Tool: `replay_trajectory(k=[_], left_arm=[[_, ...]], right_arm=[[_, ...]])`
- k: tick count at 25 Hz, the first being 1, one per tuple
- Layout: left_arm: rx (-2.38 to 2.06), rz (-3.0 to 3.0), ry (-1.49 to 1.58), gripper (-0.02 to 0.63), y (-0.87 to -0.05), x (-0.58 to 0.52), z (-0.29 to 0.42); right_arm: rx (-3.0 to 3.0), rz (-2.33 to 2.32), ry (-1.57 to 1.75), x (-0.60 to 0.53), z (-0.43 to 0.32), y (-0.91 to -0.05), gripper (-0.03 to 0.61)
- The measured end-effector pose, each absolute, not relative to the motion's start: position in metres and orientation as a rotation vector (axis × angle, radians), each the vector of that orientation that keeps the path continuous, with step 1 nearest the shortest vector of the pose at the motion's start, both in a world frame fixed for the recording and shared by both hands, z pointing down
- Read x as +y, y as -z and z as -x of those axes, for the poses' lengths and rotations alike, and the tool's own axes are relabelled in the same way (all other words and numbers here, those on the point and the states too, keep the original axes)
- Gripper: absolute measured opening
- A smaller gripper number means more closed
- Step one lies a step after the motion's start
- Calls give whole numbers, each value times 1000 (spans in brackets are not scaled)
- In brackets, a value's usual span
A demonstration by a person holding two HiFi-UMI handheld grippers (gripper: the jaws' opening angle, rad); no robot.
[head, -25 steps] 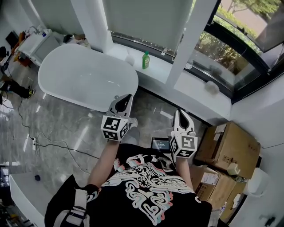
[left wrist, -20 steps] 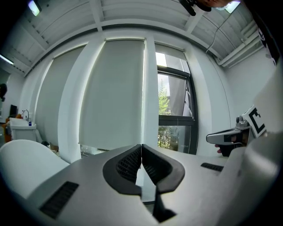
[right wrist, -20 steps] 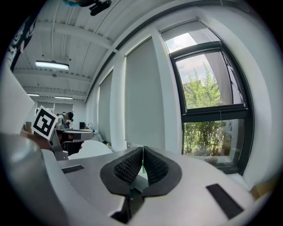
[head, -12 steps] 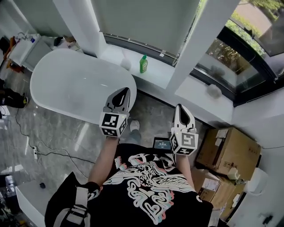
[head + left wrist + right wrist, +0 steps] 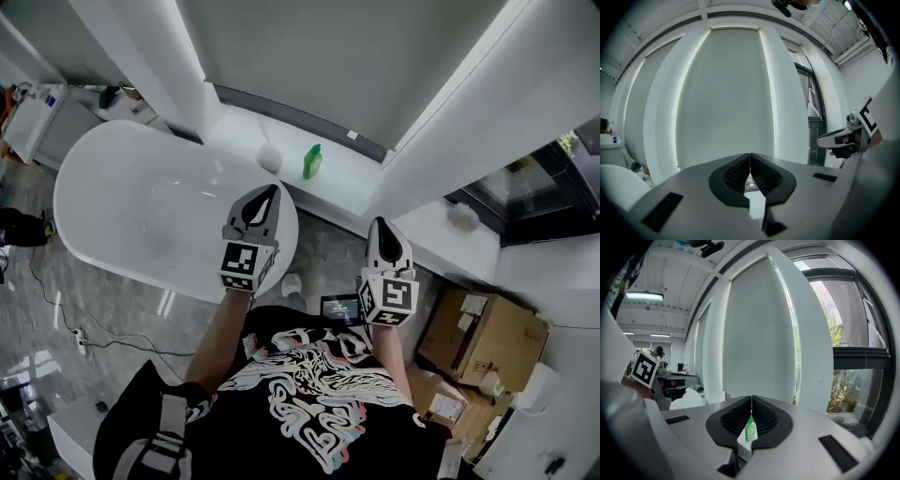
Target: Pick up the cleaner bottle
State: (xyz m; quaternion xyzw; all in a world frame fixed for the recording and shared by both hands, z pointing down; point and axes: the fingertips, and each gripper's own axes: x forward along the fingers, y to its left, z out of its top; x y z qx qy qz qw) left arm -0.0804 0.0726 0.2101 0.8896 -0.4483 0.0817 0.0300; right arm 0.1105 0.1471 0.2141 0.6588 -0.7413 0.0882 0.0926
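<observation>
Right gripper view, cleaner bottle (image 5: 750, 432) past closed right hand-held gripper (image 5: 751, 401), left hand-held gripper (image 5: 749, 161) closed, facing blind (image 5: 726, 93).

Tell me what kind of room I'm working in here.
Most likely a bathroom, possibly still being fitted out: a white freestanding bathtub, a green cleaner bottle standing on the window ledge behind it, and cardboard boxes stacked on the floor.

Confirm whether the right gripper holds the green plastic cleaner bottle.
No, the green plastic cleaner bottle stands on the white window ledge, apart from the shut right gripper.
</observation>
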Motion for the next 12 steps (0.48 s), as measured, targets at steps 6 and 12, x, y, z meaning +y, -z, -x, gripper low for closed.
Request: replay_trajectory(k=[6,12], left_arm=[[-1316,-2779,-260,17,-220,10,80],[-1265,-2795,-257,17,-231,-20,73]], right_arm=[[-2137,-1980,-292,92,-108,-227,28],[-2108,-1976,-306,67,-110,-235,28]])
